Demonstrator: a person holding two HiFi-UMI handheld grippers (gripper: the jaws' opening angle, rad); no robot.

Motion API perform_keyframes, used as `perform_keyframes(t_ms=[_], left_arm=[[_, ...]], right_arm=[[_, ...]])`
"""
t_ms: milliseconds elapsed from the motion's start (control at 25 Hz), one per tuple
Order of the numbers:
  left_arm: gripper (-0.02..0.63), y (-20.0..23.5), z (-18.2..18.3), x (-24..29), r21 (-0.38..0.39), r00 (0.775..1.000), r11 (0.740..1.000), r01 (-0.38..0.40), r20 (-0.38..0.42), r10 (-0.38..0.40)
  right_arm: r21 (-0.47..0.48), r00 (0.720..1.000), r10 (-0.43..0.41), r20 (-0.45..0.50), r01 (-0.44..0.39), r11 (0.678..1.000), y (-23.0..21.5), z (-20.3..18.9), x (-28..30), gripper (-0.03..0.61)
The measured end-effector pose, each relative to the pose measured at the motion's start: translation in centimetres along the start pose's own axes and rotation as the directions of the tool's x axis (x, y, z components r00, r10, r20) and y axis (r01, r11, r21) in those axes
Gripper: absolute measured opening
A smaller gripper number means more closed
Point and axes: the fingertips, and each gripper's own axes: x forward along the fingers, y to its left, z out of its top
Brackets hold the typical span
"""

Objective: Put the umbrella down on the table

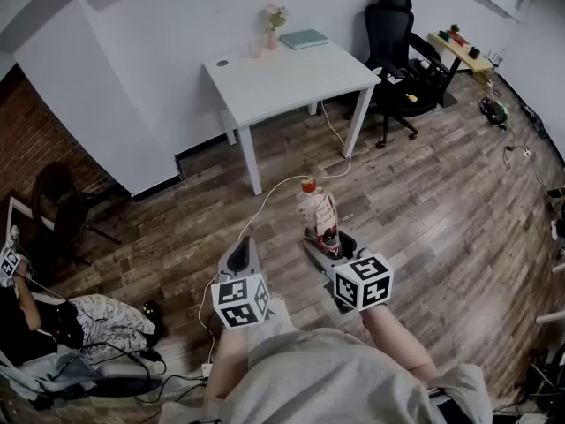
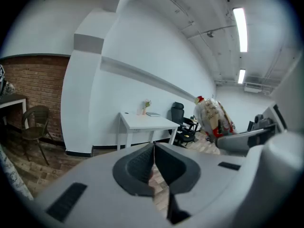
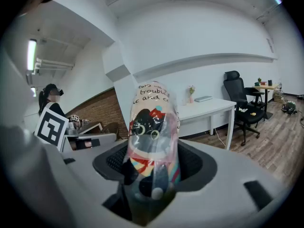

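Observation:
A folded umbrella (image 1: 318,213) in a clear sleeve with a cartoon print and a red tip stands upright in my right gripper (image 1: 325,240), whose jaws are shut on its lower end. In the right gripper view the umbrella (image 3: 153,127) fills the middle between the dark pads (image 3: 192,163). My left gripper (image 1: 244,253) is held beside it to the left, jaws shut with nothing between them (image 2: 153,160). The white table (image 1: 291,76) stands several steps ahead against the wall. From the left gripper view the umbrella (image 2: 213,118) shows at the right and the table (image 2: 147,122) beyond.
On the table's far edge stand a pink vase with flowers (image 1: 274,25) and a teal book (image 1: 305,39). A black office chair (image 1: 399,56) is right of it. A white cable (image 1: 265,203) runs over the wooden floor. A seated person (image 1: 35,316) is at the left.

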Motion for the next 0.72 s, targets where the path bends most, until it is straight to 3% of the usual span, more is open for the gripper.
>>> perform_keyframes(t_ms=[200, 720], left_arm=[[0.009, -6.1, -1.7, -7.7, 0.059, 0.999, 0.997, 0.039, -0.002, -0.039], [0.009, -8.8, -2.9, -14.0, 0.081, 0.999, 0.996, 0.038, 0.000, -0.038]], right_arm=[[-0.005, 0.999, -0.025, 0.024, 0.025, 1.000, 1.6, -3.1, -8.4, 0.272], [0.001, 0.998, -0.015, 0.055, 0.015, 1.000, 4.8, -4.2, -14.3, 0.272]])
